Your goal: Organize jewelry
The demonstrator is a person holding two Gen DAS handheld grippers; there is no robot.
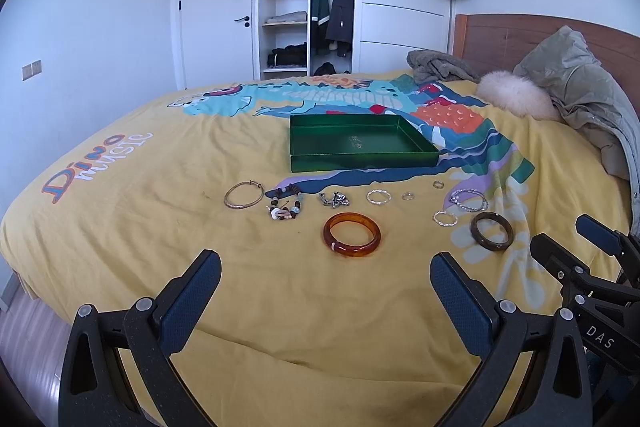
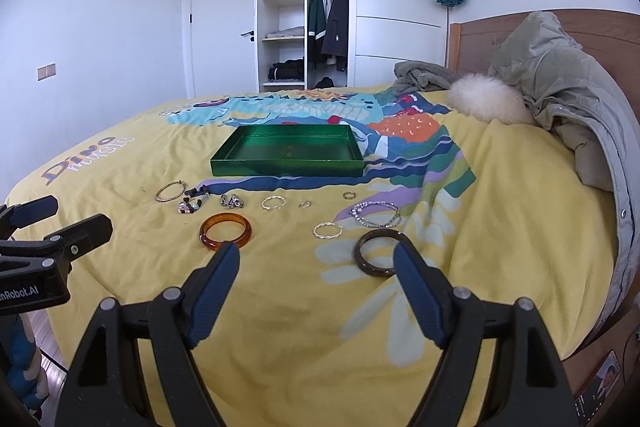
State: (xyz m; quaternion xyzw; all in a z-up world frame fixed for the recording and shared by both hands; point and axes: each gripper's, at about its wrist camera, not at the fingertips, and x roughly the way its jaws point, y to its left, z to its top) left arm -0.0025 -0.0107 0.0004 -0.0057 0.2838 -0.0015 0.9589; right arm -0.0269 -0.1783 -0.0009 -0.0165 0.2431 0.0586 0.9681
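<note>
From my left wrist camera, the left gripper (image 1: 325, 269) hangs over the yellow bedspread (image 1: 132, 227) with its fingers spread wide and nothing between them. Just ahead lies the amber bangle (image 1: 352, 235). Beyond it runs a row of pieces: a thin gold bangle (image 1: 244, 194), a beaded bracelet (image 1: 286, 205), a silver chain clump (image 1: 335, 199), a twisted silver ring (image 1: 378, 196) and two small rings (image 1: 408, 195). To the right sit a dark brown bangle (image 1: 492, 231) and sparkly hoops (image 1: 469, 201). The green tray (image 1: 360, 161) stands farther back, nothing visible inside it. The other tool shows at the right edge.

From my right wrist camera, the right gripper (image 2: 317, 253) is also spread wide and holds nothing. Its right finger (image 2: 416, 283) overlaps the near rim of the dark brown bangle (image 2: 370, 263); I cannot tell whether they touch. The amber bangle (image 2: 226, 230) lies just beyond the left fingertip. The green tray (image 2: 288, 169) sits behind the jewelry row.
</note>
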